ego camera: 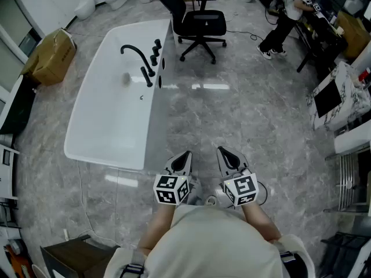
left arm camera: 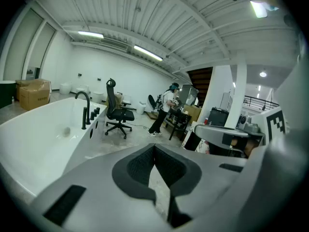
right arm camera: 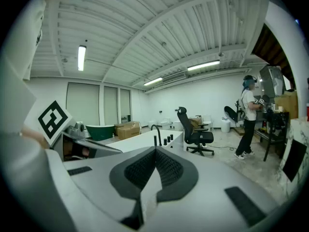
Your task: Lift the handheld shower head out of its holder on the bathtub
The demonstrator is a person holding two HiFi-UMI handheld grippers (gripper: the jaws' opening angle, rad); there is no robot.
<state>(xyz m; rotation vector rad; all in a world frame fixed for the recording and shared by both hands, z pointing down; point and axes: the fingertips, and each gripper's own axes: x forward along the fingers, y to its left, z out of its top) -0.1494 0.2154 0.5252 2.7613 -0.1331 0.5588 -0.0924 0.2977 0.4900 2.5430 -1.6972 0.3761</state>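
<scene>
Both grippers sit at the lower middle of the head view. The left gripper and the right gripper are each clenched tip to tip, with nothing between the jaws. The bathtub lies in the upper left of that frame, well apart from them. The handheld shower head appears to be the slim black wand standing on the tub's right-hand rim, just below the arched faucet and the row of knobs.

The step in hand looks like the approach, since nothing is reached yet. To do it well, first close the gap across the marble floor and spread one gripper's jaws before arriving. Then come at the wand from the side so the pads straddle its stem, and draw it straight up along the holder's axis rather than prying.

The holder itself is too small to make out and no hose shows. Whether the wand is fully seated cannot be told. An office chair stands near the tub's upper end.
</scene>
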